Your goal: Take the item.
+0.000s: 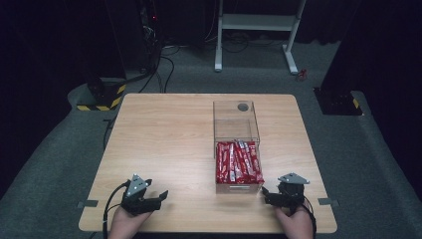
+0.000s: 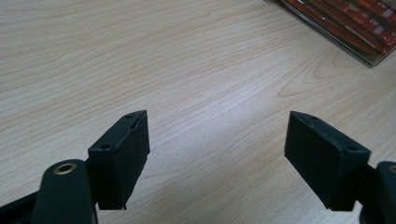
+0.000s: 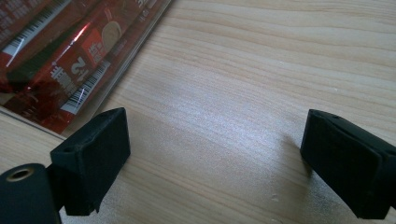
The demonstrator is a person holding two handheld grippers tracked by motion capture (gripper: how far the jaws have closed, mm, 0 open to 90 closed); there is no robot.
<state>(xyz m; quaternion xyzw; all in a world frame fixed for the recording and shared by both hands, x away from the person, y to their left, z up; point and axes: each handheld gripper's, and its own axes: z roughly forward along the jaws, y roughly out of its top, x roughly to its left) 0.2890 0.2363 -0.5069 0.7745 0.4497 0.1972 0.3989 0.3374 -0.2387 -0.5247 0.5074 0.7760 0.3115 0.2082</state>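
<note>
Drawer tray: we log a clear plastic drawer [image 1: 239, 186] pulled out toward the lower edge of the high view, right of centre on the tabletop; its front wall faces the person, which we judge puts the contents in easy reach of both grippers.
Contents: red snack packets [image 1: 238, 162] lying flat, side by side, long axes running away from the person; we count several but not an exact number. Barcodes and a biscuit picture show on them in the upper left of the right gripper view.
Housing: clear box [image 1: 236, 121] just behind the drawer, looking empty, with a round dark hole in its top.
Right gripper [image 1: 264, 191]: just right of the drawer's front corner, jaws spread, nothing between them; we judge it poised to reach in.
Left gripper [image 1: 162, 196]: lower left of the high view, well apart from the drawer, jaws spread over bare wood.
Tabletop [image 1: 164, 134]: light wood, otherwise bare.
</note>
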